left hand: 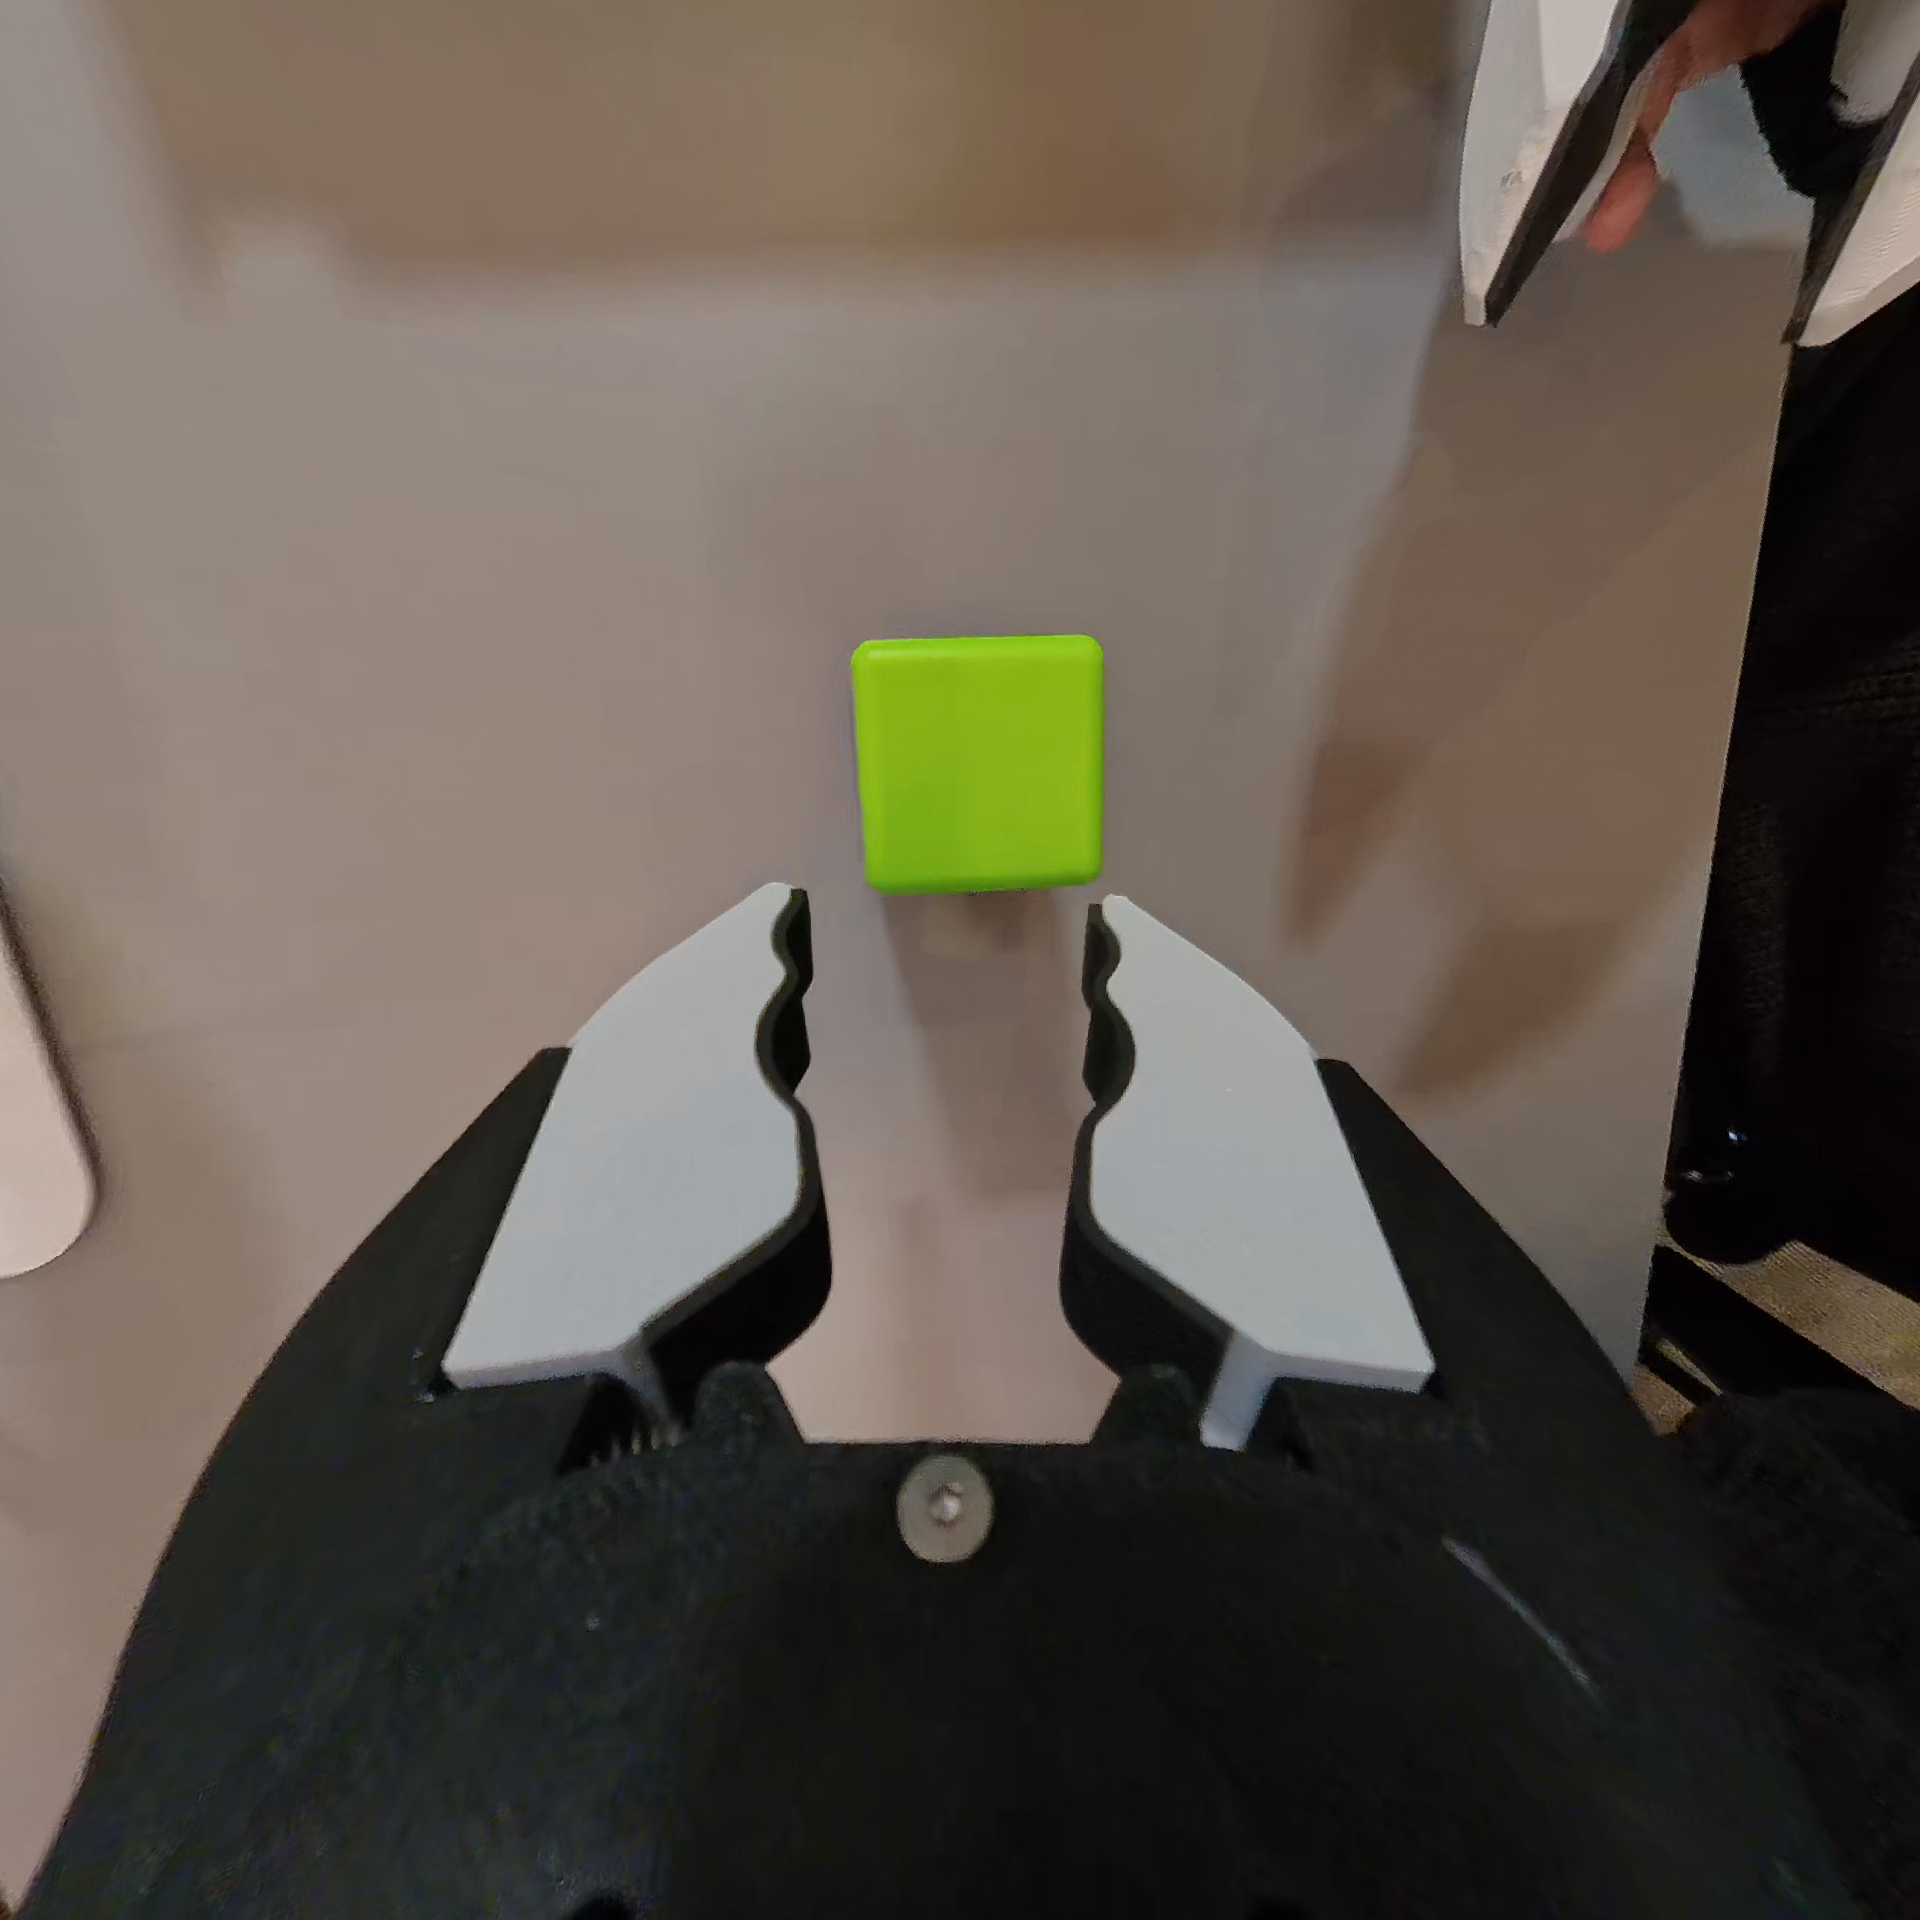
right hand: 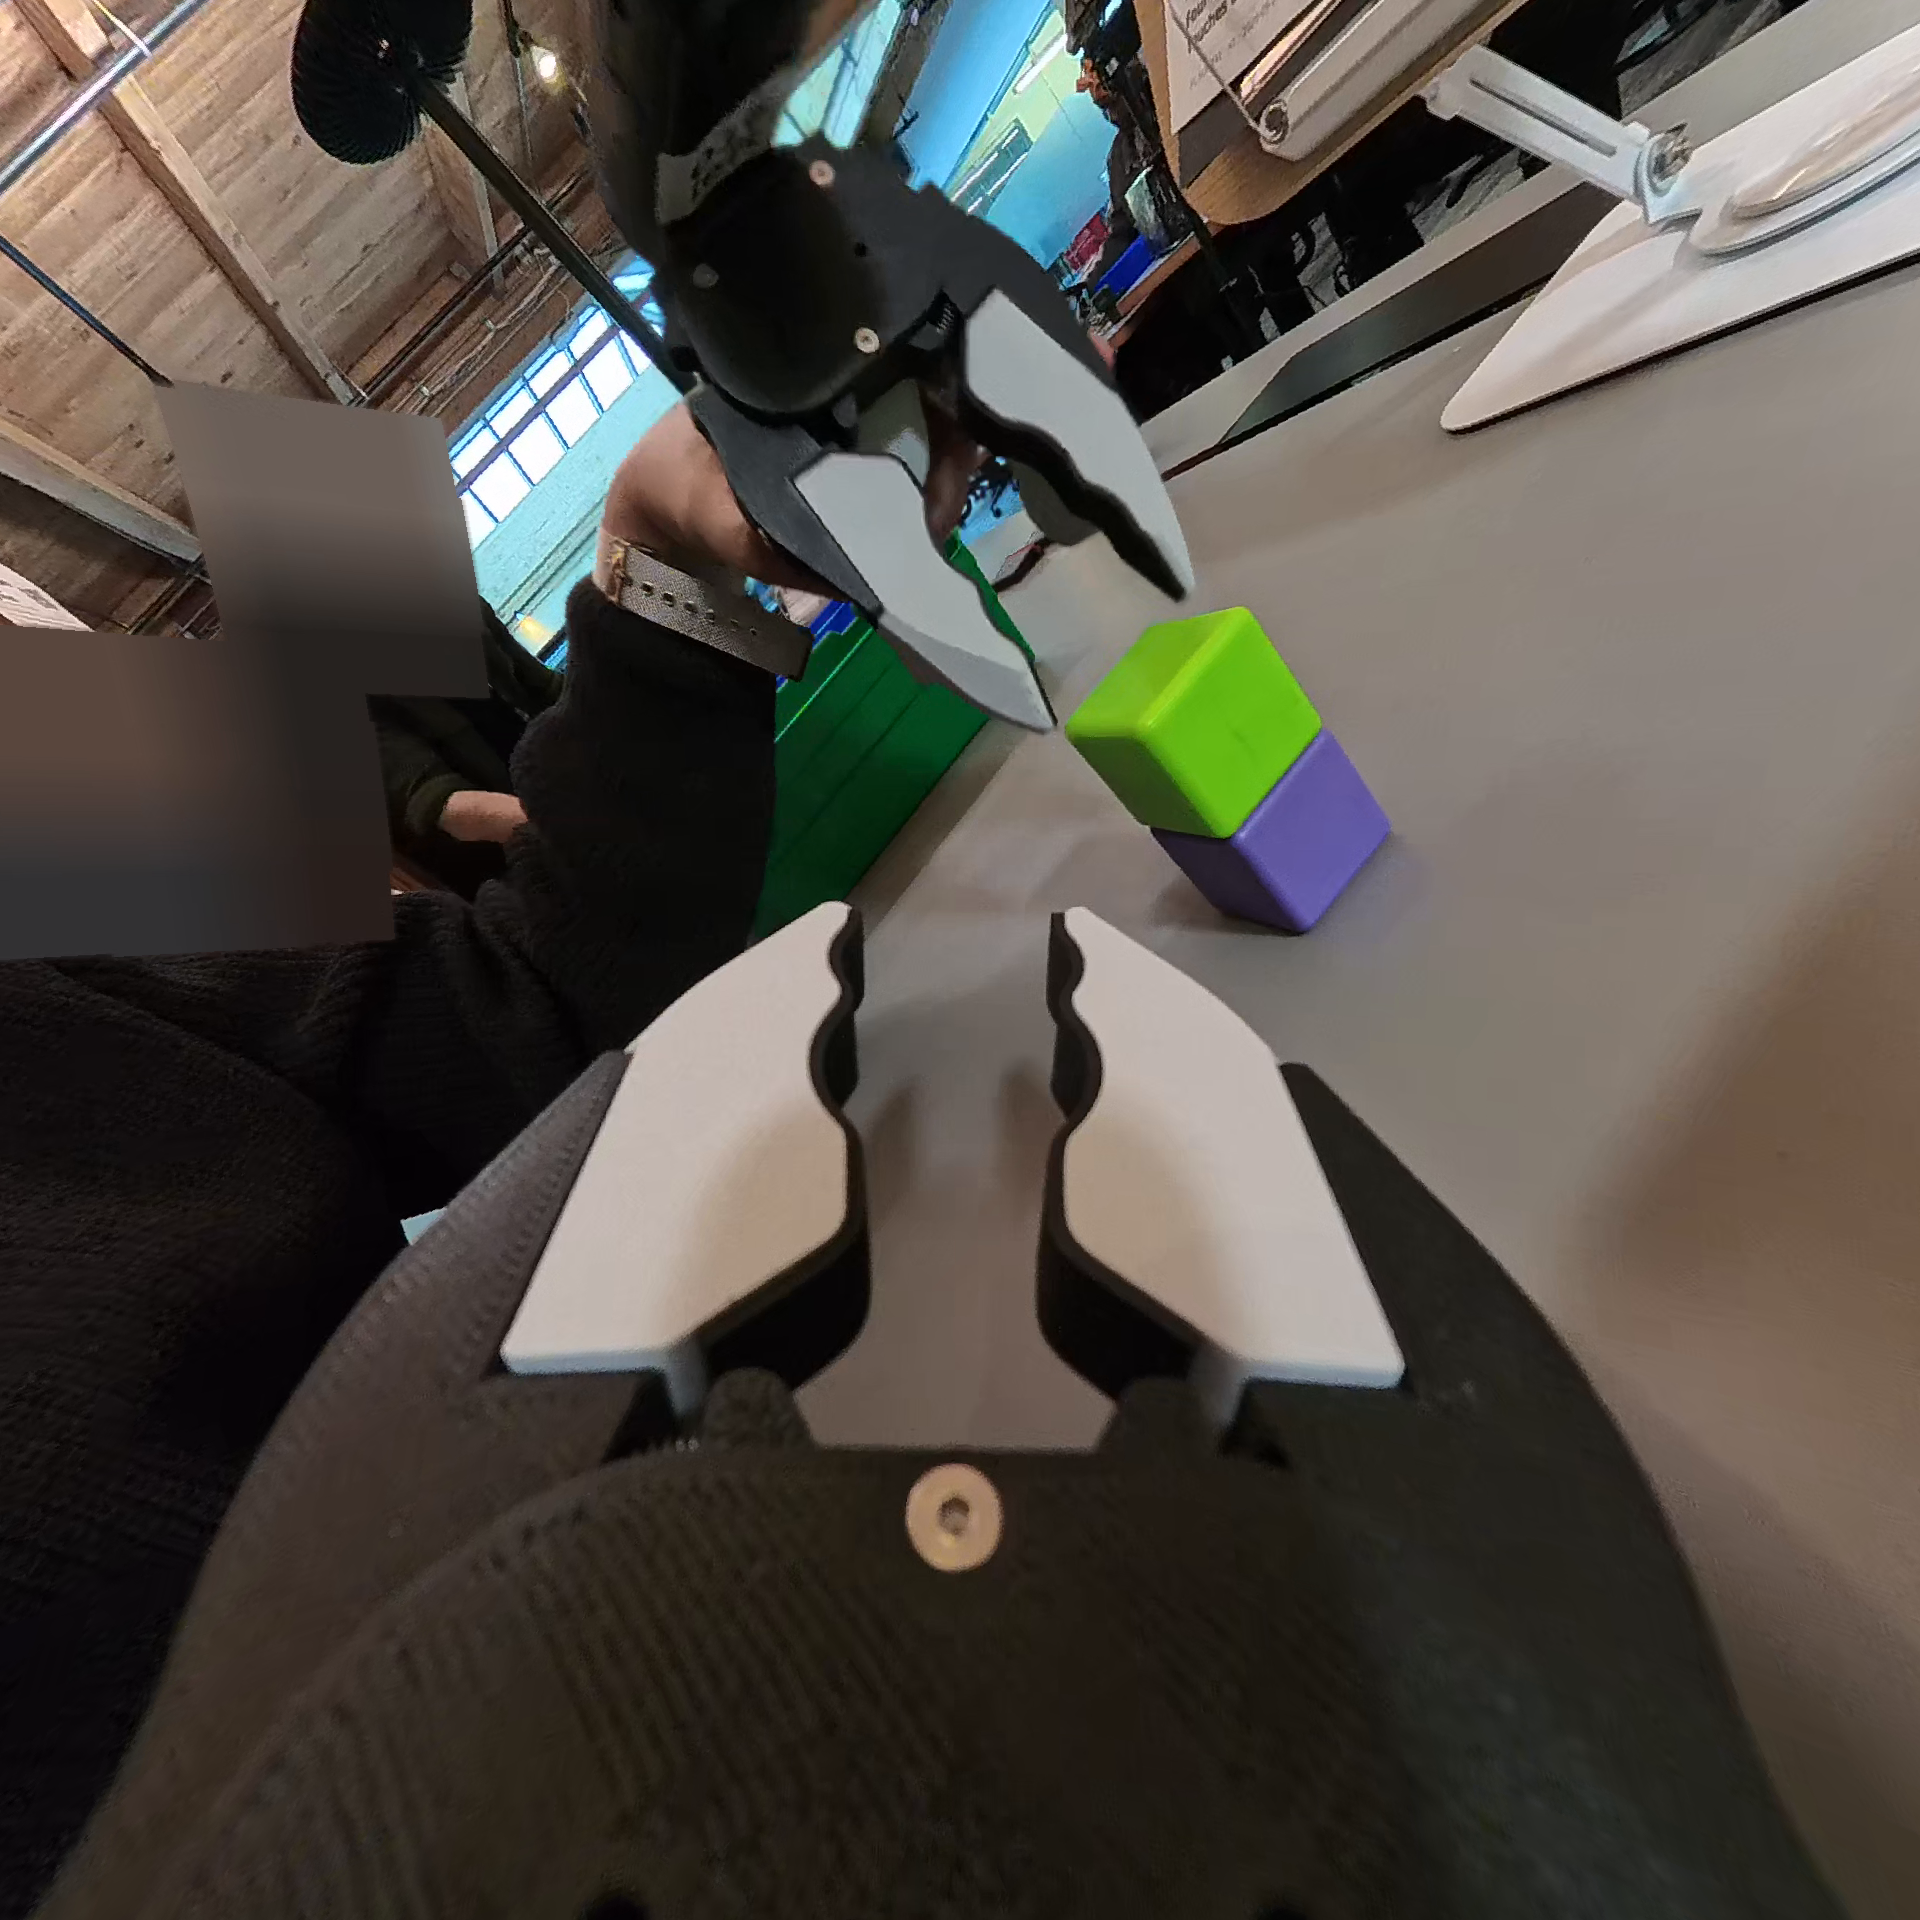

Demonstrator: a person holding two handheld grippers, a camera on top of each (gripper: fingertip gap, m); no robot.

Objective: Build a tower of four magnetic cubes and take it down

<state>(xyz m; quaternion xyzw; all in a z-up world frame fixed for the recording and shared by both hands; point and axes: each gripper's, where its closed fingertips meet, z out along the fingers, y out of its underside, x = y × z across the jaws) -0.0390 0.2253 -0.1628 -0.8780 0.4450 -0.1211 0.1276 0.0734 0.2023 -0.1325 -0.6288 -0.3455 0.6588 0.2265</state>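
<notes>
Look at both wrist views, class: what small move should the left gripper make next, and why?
Probably draw the left gripper a little farther up and away. Its jaws stand open and empty just above the green cube, which already sits on the purple cube on the grey table. The right gripper is open too, off to the side.

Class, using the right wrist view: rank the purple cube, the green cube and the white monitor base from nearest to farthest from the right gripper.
Measured from the right gripper:
1. Purple cube, on the table ahead and to the right.
2. Green cube, stacked on the purple one.
3. White monitor base, far right at the back.
</notes>
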